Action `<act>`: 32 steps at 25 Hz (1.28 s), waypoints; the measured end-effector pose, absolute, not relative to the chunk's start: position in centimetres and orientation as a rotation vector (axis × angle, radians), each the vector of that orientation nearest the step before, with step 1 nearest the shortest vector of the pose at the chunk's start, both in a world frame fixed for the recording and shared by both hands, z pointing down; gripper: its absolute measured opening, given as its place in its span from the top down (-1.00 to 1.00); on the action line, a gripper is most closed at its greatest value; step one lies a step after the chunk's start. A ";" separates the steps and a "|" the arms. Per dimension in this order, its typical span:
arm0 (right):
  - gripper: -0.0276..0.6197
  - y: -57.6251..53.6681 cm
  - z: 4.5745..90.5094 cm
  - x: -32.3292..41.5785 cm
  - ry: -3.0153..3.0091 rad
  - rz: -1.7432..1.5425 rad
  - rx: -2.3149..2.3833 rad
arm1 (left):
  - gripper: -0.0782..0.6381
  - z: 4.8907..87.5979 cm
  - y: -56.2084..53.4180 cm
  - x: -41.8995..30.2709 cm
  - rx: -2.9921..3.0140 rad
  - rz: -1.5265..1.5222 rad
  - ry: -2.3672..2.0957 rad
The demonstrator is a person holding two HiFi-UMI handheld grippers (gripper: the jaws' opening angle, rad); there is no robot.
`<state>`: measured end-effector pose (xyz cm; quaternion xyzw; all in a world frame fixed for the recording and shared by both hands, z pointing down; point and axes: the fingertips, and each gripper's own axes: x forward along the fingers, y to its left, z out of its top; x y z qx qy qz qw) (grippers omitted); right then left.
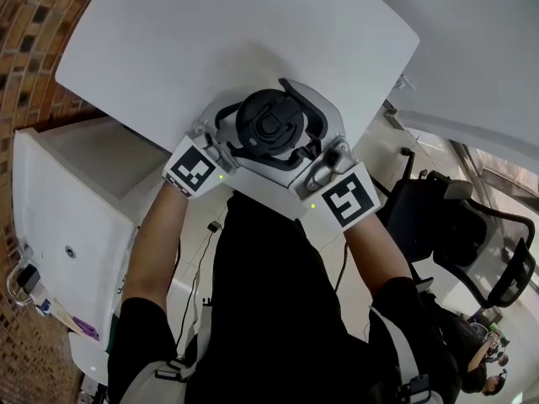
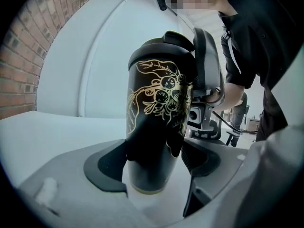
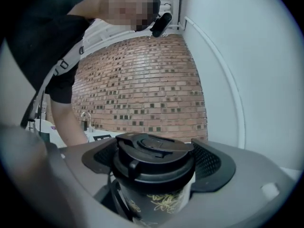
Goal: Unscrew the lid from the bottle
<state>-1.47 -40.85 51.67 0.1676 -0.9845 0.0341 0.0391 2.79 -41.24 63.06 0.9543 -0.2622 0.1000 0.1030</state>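
Observation:
A black bottle (image 2: 156, 118) with a gold pattern stands upright on the white table (image 2: 57, 137). My left gripper (image 2: 154, 163) is shut on its lower body, with a dark pad against each side. The bottle's black lid (image 3: 152, 158) has a flip tab on top and sits between the pads of my right gripper (image 3: 153, 164), which lie against its rim on both sides. From the head view the lid (image 1: 268, 124) shows from above, near the table's front edge. The two marker cubes (image 1: 195, 171) (image 1: 349, 200) sit just below it.
The white table (image 1: 210, 32) stretches away behind the bottle. A brick wall (image 1: 34, 23) runs along the left, with a white cabinet (image 1: 59, 209) below it. A black office chair (image 1: 472, 234) stands at the right. The person's black shirt (image 1: 278, 310) fills the lower middle.

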 end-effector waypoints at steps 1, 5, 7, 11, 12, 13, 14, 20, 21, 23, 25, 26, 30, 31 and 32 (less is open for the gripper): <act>-0.51 -40.8 51.7 -1.5 -3.022 0.108 0.459 | -0.22 63.1 -41.2 2.8 2.815 0.296 -0.770; -0.51 -40.4 51.7 -1.6 -3.032 0.108 0.249 | -0.22 63.1 -41.2 2.8 2.815 0.292 -0.750; -0.52 -40.2 51.7 -1.7 -3.031 0.104 0.165 | -0.23 63.1 -41.2 2.8 2.818 0.289 -0.739; -0.52 -40.1 51.4 -1.9 -3.053 0.122 0.094 | -0.23 63.1 -41.1 2.8 2.828 0.286 -0.694; -0.52 -40.1 51.3 -1.9 -3.061 0.126 0.096 | -0.23 63.2 -41.0 2.8 2.832 0.295 -0.672; -0.53 -40.2 51.3 -1.9 -3.067 0.126 0.104 | -0.23 63.3 -41.0 2.8 2.835 0.306 -0.651; -0.52 -40.2 51.2 -2.0 -3.071 0.122 0.118 | -0.23 63.3 -41.0 2.8 2.837 0.315 -0.636; -0.62 -40.6 50.9 -1.8 -3.087 0.161 0.334 | -0.22 63.2 -41.0 2.7 2.831 0.319 -0.643; -0.62 -40.9 50.7 -1.6 -3.086 0.158 0.425 | -0.23 63.2 -41.0 2.7 2.830 0.318 -0.646; -0.63 -41.5 50.5 -1.1 -3.069 0.144 0.606 | -0.23 63.2 -41.0 2.7 2.827 0.311 -0.658; -0.63 -41.7 50.4 -0.8 -3.049 0.153 0.734 | -0.23 63.2 -41.0 2.7 2.823 0.300 -0.675; -0.63 -41.7 50.4 -0.9 -3.036 0.161 0.780 | -0.23 63.2 -41.0 2.7 2.821 0.297 -0.680; -0.63 -41.8 50.8 -1.4 -2.986 0.164 0.890 | -0.23 63.2 -41.1 2.7 2.820 0.311 -0.682; -0.63 -41.9 50.9 -1.5 -2.974 0.167 0.914 | -0.22 63.2 -41.1 2.7 2.820 0.313 -0.682; -0.62 -41.9 51.1 -1.7 -2.963 0.174 0.932 | -0.23 63.3 -41.1 2.7 2.820 0.313 -0.682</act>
